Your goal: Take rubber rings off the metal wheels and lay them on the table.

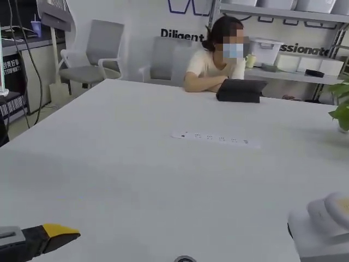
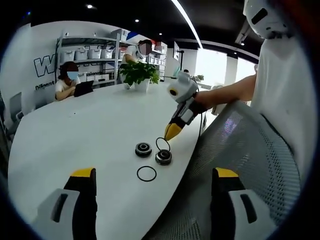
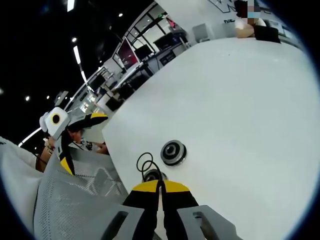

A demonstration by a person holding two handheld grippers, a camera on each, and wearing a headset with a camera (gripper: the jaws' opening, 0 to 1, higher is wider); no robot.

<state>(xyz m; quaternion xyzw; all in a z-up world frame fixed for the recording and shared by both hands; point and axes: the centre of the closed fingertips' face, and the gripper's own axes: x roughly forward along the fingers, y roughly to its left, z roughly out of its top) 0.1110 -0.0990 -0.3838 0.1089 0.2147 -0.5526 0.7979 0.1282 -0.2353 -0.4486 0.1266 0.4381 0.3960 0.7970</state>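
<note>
Two metal wheels lie near the table's front edge. One wheel (image 2: 143,149) (image 3: 173,152) lies flat and free. The second wheel (image 2: 163,157) (image 3: 152,176) sits right under my right gripper (image 2: 171,133) (image 3: 160,186). That gripper is shut on a thin black rubber ring (image 2: 162,144) (image 3: 145,161), which loops up from the second wheel. Another rubber ring (image 2: 146,173) lies loose on the table. My left gripper (image 2: 154,172) (image 3: 80,140) is held wide open, back from the wheels and off the table edge. In the head view its yellow tip (image 1: 60,233) shows at the bottom left.
A white power strip (image 1: 215,137) lies mid-table. A person sits at the far side with a dark tablet (image 1: 240,90). A potted plant (image 2: 140,75) stands at the far right. A mesh chair back (image 2: 240,165) is beside the front edge.
</note>
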